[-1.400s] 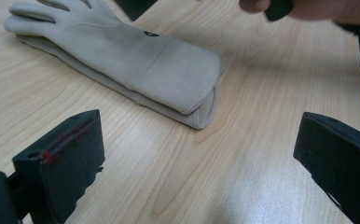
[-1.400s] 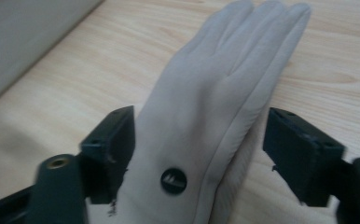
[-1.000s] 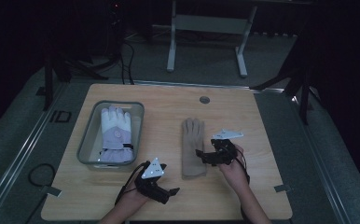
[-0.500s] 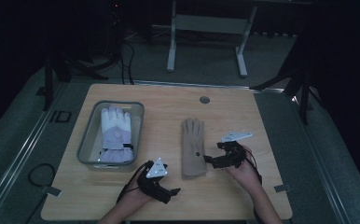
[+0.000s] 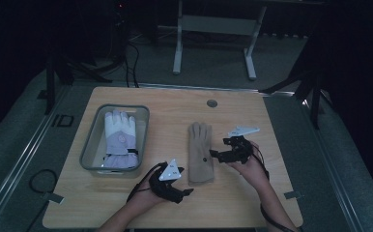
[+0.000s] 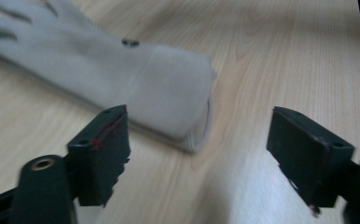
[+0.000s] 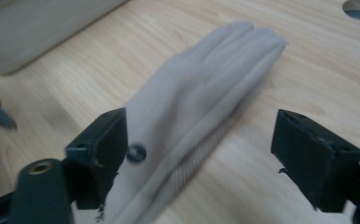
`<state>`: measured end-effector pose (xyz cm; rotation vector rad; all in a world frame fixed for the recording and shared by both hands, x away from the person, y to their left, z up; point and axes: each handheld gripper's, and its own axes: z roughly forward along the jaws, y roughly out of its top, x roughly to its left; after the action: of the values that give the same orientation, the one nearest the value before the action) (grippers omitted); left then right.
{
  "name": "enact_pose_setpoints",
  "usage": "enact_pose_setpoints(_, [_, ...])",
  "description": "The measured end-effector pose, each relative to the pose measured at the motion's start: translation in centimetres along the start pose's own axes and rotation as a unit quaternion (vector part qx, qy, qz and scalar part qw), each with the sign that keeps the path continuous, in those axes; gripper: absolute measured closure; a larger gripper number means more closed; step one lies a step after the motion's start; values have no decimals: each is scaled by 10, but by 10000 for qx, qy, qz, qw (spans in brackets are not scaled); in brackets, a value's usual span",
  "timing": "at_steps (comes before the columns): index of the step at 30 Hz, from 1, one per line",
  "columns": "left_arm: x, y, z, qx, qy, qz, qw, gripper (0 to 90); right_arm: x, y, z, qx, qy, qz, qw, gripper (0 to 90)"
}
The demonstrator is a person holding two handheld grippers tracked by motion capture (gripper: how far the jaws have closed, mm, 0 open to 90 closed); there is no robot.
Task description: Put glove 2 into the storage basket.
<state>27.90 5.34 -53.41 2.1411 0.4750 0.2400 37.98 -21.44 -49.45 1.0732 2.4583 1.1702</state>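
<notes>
The tan glove [image 5: 200, 152] lies mid-desk [image 5: 252, 203], bare wood toward the near edge. Left gripper [image 5: 187, 191] and right gripper [image 5: 214, 154] flank it, jaws spread but just narrowing, pinching nothing.

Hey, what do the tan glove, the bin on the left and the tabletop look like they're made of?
Tan glove: soft matte fabric, maybe fleece or suede-like; it looks napped, with a ribbed edge along its side and a small dark button.
Bin: probably translucent grey plastic, with smooth walls and a rounded rim; a white and lavender glove lies inside.
Tabletop: light wood or wood-look laminate, with grain lines and a smooth finish.
</notes>
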Motion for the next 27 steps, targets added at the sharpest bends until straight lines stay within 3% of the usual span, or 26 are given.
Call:
enact_pose_setpoints(2, [3, 5, 5, 25, -80, 73, 9999, 221, -6, 7, 6, -155, 31, 161, 9997, 241])
enact_pose_setpoints(6, [2, 14, 16, 96, -152, 295, 9994, 221, -16, 14, 19, -175, 26, 468, 9987, 309])
enact_pose_setpoints(7, [2, 16, 19, 134, -137, 388, 9991, 221, -18, 15, 23, -166, -5, 549, 9984, 320])
enact_pose_setpoints(13, [4, 20, 36, 351, -210, 468, 9981, 222, -29, 13, 46, 27, -40, 923, 9957, 312])
enact_pose_setpoints(14, [4, 20, 37, 394, -228, 473, 9978, 240, -30, 11, 51, 83, 64, 1013, 9948, 309])
enact_pose_setpoints(17, [6, 17, 41, 519, -280, 473, 9971, 257, -29, 6, 62, 242, 79, 1030, 9944, 309])
enact_pose_setpoints(21, [10, 13, 44, 614, -396, 465, 9962, 308, -27, 0, 73, 489, -70, 894, 9948, 320])
enact_pose_setpoints(24, [11, 10, 47, 718, -397, 493, 9954, 329, -25, -2, 74, 550, 36, 730, 9958, 441])
enact_pose_setpoints(27, [11, 10, 49, 777, -366, 511, 9950, 348, -22, -3, 73, 589, 177, 577, 9964, 633])
